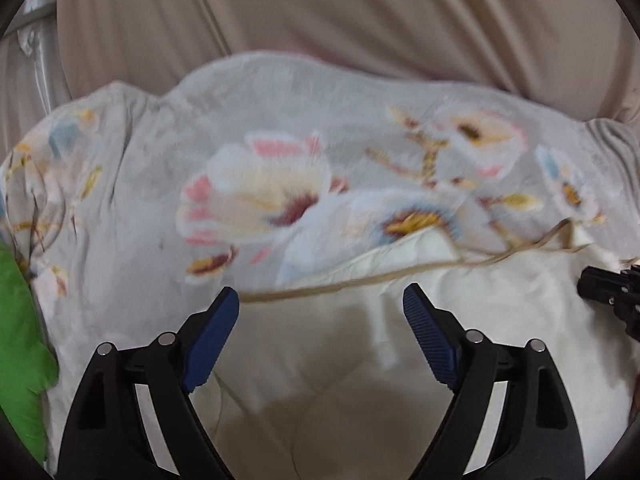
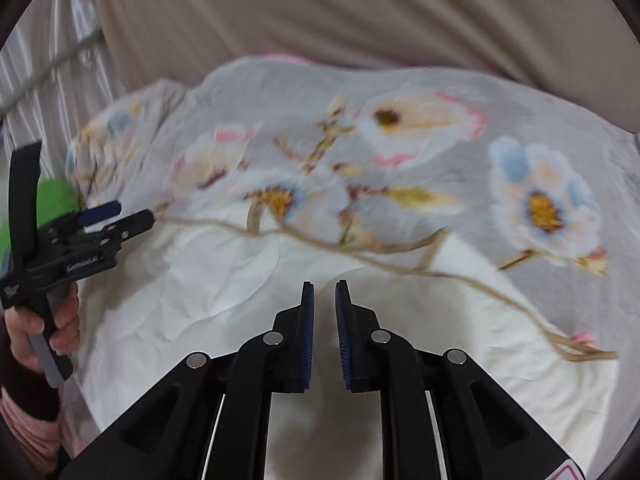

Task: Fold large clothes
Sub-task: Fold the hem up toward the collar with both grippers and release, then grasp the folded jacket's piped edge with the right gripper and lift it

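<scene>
**A:** Where do the grippers stand?

**B:** The left gripper (image 1: pixel 320 300) has its blue-padded fingers (image 1: pixel 210 340) spread wide with nothing between them, hovering over the cream underside of the floral quilt (image 1: pixel 280 184). The right gripper (image 2: pixel 325 304) has its fingers nearly parallel with a narrow gap between the pads; nothing is caught in that gap.

**A:** And the quilt itself?

**B:** It lies spread in front of both grippers, grey face up with large pink, cream and blue flowers. Its near portion shows the plain cream side, and a tan piped edge (image 2: pixel 400 258) runs across between the two surfaces.

**A:** Can each gripper see the other?

**B:** Yes. In the right wrist view the left gripper (image 2: pixel 120 216) sits at the far left, near the end of that tan edge, held by the person's hand (image 2: pixel 36 324). In the left wrist view the right gripper's tip (image 1: pixel 608 292) enters from the right, over the cream cloth.

**A:** Anything around it?

**B:** A green cloth (image 1: pixel 20 340) lies just beside the quilt's left edge, and a beige draped fabric (image 1: pixel 360 12) fills the background.
</scene>
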A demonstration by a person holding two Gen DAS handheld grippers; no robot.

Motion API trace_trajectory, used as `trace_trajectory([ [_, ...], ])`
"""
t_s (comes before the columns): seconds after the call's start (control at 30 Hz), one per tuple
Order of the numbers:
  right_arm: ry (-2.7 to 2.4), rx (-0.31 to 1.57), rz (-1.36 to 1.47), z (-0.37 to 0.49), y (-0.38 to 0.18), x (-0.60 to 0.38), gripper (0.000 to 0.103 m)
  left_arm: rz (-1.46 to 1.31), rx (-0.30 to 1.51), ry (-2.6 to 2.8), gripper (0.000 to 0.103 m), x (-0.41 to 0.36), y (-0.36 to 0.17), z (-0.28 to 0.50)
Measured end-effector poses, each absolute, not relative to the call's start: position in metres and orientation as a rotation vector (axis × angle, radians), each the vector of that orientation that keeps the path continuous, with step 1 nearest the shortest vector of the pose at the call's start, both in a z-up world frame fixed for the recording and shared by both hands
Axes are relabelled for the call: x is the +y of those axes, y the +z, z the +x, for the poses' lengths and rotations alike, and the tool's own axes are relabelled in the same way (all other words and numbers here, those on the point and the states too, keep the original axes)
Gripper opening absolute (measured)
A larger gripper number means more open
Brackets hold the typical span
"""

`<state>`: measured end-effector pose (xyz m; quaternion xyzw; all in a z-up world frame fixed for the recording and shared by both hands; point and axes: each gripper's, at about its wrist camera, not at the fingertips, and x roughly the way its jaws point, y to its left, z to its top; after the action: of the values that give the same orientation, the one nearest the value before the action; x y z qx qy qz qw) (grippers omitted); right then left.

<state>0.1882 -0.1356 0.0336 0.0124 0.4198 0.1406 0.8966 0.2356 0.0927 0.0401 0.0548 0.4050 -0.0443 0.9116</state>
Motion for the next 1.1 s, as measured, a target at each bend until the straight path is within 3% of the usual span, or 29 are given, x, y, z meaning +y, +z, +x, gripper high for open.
trace_trajectory([
  [0.1,0.28,0.95,0.05,0.21,-0.002,-0.137,0.005,0.045,0.865,-0.098,0.082,0.103,0.019,0.245],
  [0.17,0.299,0.975,0.12,0.217,-0.009,-0.147,0.005,0.056,0.858,-0.091,0.083,0.101,0.018,0.245],
  [0.23,0.296,0.975,0.134,0.216,-0.004,-0.149,0.005,0.09,0.852,-0.076,0.084,0.095,0.013,0.244],
  [0.3,0.295,0.939,0.128,0.207,0.007,-0.145,0.014,0.103,0.847,-0.069,0.085,0.093,0.011,0.243],
  [0.43,0.323,0.889,0.091,0.198,0.018,-0.126,0.014,0.09,0.849,-0.072,0.085,0.092,0.01,0.242],
  [0.67,0.298,0.965,0.12,0.215,-0.004,-0.129,0.009,0.094,0.847,-0.068,0.085,0.092,0.009,0.242],
  [0.73,0.288,0.922,0.147,0.206,0.009,-0.131,0.015,0.094,0.847,-0.066,0.085,0.093,0.009,0.243],
  [0.9,0.435,0.881,0.174,0.188,0.034,-0.099,0.015,0.094,0.847,-0.065,0.085,0.093,0.009,0.243],
  [1.03,0.427,0.908,0.082,0.197,0.02,-0.064,0.015,0.09,0.847,-0.067,0.085,0.094,0.008,0.243],
  [1.1,0.403,0.926,0.072,0.204,0.008,-0.061,0.01,0.088,0.848,-0.067,0.085,0.094,0.008,0.243],
])
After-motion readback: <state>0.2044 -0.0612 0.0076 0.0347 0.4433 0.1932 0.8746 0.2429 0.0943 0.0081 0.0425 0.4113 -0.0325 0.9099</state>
